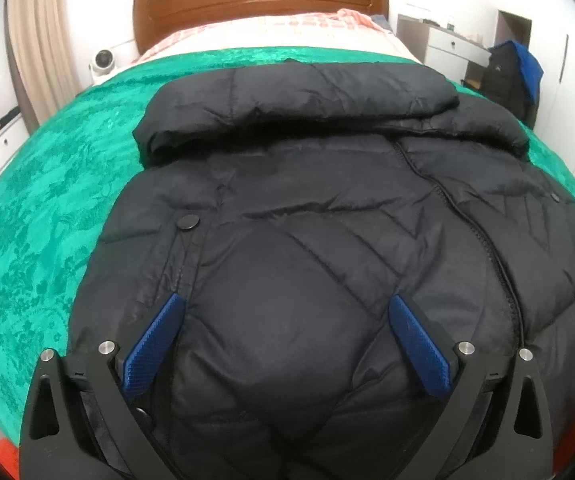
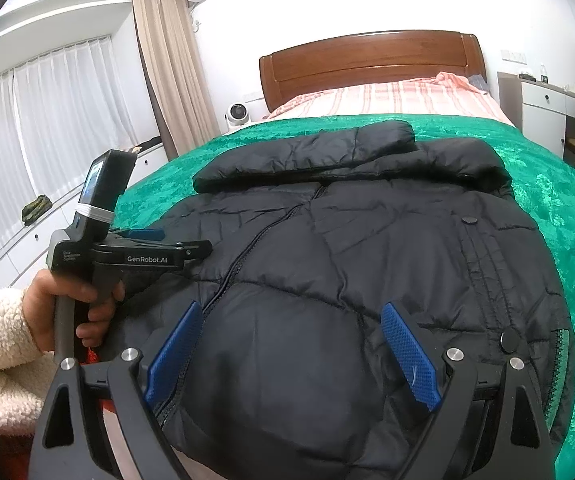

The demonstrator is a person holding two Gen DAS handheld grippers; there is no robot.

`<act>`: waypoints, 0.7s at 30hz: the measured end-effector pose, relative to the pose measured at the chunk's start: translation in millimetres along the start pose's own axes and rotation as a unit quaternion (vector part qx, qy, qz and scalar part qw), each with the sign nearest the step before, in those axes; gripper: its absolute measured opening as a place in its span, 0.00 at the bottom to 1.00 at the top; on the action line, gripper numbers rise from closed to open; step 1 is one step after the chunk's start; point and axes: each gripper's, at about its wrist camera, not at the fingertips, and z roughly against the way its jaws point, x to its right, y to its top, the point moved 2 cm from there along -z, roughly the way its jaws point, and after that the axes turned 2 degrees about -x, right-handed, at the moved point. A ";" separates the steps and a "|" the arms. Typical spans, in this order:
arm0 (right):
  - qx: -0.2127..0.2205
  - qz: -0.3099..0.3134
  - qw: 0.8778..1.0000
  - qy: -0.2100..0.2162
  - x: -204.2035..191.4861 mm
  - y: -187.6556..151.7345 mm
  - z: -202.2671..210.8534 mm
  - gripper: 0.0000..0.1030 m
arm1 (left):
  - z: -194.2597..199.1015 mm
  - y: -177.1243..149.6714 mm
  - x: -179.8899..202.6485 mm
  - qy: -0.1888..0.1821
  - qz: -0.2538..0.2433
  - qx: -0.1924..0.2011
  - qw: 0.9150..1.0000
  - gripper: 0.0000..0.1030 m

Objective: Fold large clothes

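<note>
A large black puffer jacket [image 1: 307, 208] lies front up on a green bedspread [image 1: 39, 208], zipper running down its middle, hood folded at the far end. It also fills the right wrist view [image 2: 367, 248]. My left gripper [image 1: 283, 308] is open, blue pads spread over the jacket's near hem, holding nothing. My right gripper [image 2: 291, 316] is open too, over the hem beside the zipper. The left gripper [image 2: 159, 240] shows in the right wrist view, held by a hand at the jacket's left edge.
A wooden headboard [image 2: 367, 60] and striped pink bedding [image 2: 387, 96] lie beyond the jacket. A white nightstand [image 2: 543, 100] and a dark coat [image 1: 507, 76] stand at the right. Curtains [image 2: 47, 120], a low cabinet and a small white fan [image 2: 237, 114] are at the left.
</note>
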 end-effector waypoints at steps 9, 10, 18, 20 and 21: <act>-0.002 0.002 1.000 0.001 -1.6 -0.7 -1.5 0.88 | -0.2 -1.5 0.5 0.003 0.000 -0.003 1.000 0.99; -0.002 0.002 1.000 0.001 -1.5 -0.7 -1.5 0.88 | -0.4 -1.5 0.6 0.003 0.000 -0.003 1.000 0.99; -0.003 0.000 1.000 0.001 -1.1 -1.4 -1.8 0.88 | -1.1 -2.3 0.8 0.005 0.001 -0.005 1.000 0.99; -0.004 0.000 1.000 0.001 -1.2 -1.5 -1.9 0.88 | -1.1 -2.3 0.8 0.006 0.001 -0.005 1.000 0.99; -0.004 0.000 1.000 0.001 -1.1 -1.8 -1.7 0.88 | -1.1 -2.2 0.7 0.006 0.001 -0.005 1.000 0.99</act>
